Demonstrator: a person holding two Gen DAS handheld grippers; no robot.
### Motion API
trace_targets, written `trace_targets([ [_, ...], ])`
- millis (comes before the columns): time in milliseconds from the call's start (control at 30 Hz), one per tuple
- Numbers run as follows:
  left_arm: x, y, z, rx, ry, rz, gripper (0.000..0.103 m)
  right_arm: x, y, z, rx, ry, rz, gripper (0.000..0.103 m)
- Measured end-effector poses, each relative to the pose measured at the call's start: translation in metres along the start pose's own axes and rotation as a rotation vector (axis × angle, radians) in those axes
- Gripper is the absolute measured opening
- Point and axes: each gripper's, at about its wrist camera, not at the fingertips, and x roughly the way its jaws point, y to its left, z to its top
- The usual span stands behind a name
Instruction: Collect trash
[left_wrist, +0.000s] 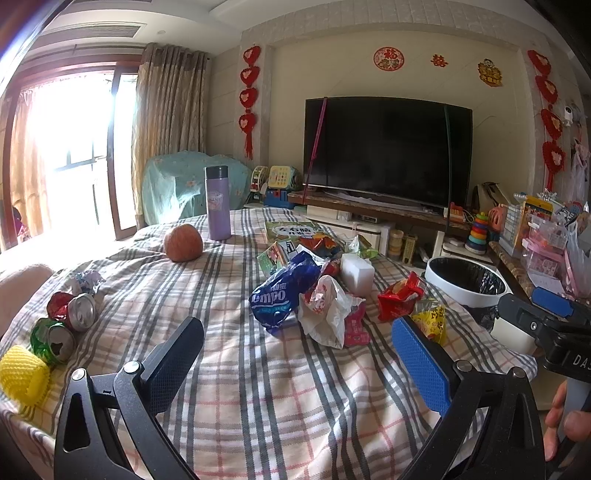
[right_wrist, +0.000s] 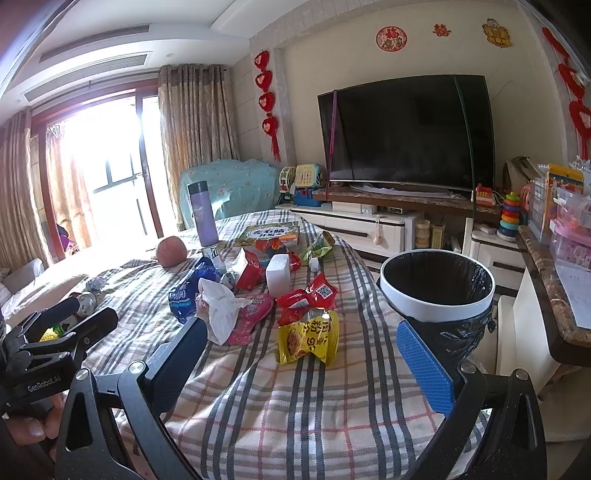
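Left gripper (left_wrist: 297, 360): we see its jaws apart, holding nothing.
Right gripper (right_wrist: 301, 360): jaws apart too.
Wrappers (right_wrist: 236, 295): piled mid-tablecloth (right_wrist: 295, 424).
Bin (right_wrist: 437, 291): at its right edge.

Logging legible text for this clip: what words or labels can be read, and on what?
"GenRobot.AI": left gripper body.
"mpo", partly hidden: blue packet.
"DA", cut off: right gripper body.
"福": round wall decal.
Yellow packet, book: Chinese print, not confidently readable.
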Motion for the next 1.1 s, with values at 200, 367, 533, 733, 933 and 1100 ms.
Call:
trace_targets([
  [200,0.006,0.0,-0.002,-0.009,0.021,-0.006,0.102,0.001,0.001,-0.002,0.001,0.007,-0.001,0.103],
  [367,0.014,0.0,-0.001,-0.008,0.042,-0.013,0.102,0.004,-0.003,-0.002,0.01,0.018,0.001,0.103],
  [533,0.031,-0.001,0.005,-0.008,0.101,-0.034,0.102,0.012,-0.01,-0.001,0.026,0.041,0.009,0.103],
  [733,0.067,-0.002,0.017,-0.018,0.193,-0.06,0.102,0.033,-0.021,-0.003,0.05,0.108,0.023,0.103],
  [933,0.109,-0.004,0.026,-0.015,0.26,-0.062,0.095,0.064,-0.034,-0.008,0.091,0.201,0.051,0.102],
  [1100,0.147,-0.013,0.028,-0.003,0.313,-0.075,0.088,0.092,-0.042,-0.014,0.11,0.278,0.073,0.092],
])
